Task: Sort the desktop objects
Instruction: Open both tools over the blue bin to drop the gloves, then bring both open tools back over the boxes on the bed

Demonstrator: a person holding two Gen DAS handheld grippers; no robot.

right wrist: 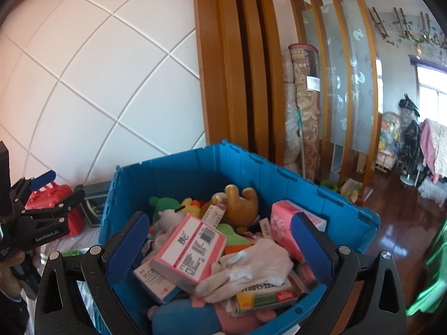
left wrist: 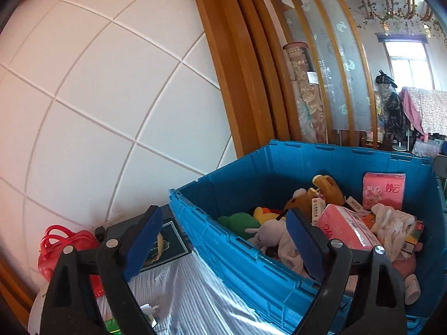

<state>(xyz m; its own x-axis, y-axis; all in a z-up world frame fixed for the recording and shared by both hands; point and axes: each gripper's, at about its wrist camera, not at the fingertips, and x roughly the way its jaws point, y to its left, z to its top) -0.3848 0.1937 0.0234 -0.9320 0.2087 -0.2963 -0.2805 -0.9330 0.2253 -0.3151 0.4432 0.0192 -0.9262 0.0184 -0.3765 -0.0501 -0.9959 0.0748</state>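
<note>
Blue crate (right wrist: 195, 173) sits at centre, filled with plush toys (right wrist: 240, 201), pink tissue packs (right wrist: 190, 248) and white cloth (right wrist: 251, 262). Right gripper (right wrist: 220, 251) hovers over it, jaws apart, empty. Left gripper (left wrist: 223, 240), at nine o'clock, jaws apart, straddles the crate's rim.

Black left claw (right wrist: 56, 185) lettered GenRobot.AI, blue pads (left wrist: 142, 238), silver screws, right claw (right wrist: 220, 254) alike

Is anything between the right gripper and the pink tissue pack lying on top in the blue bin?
Nothing visible. The right gripper is open above the blue plastic bin, and the pink rectangular tissue pack lies uncovered on top, with white cloth gloves beside it.
</note>
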